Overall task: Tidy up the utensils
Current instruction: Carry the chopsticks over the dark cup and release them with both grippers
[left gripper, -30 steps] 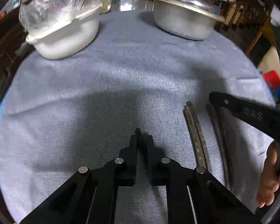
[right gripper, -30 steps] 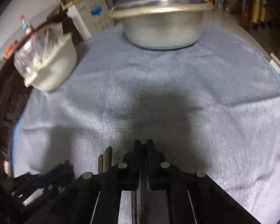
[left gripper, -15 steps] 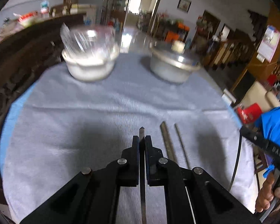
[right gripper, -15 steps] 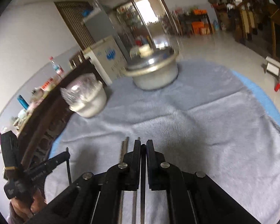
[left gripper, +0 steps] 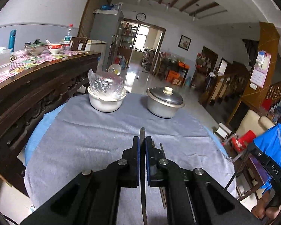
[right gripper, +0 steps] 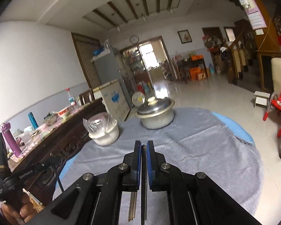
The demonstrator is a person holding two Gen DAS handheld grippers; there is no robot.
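From the left wrist, the left gripper (left gripper: 142, 148) is clamped on a chopstick (left gripper: 142, 134) lifted this side of the pot (left gripper: 164, 104), others (left gripper: 162, 168) still on the cloth (left gripper: 84, 140); from the right wrist, the right gripper (right gripper: 142, 150) pinches another stick (right gripper: 143, 178), so sorting looks barely begun.

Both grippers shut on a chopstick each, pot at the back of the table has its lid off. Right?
Not quite. The pot has its lid on, as the left wrist view shows. The rest holds: the left gripper and the right gripper are each shut on a chopstick.
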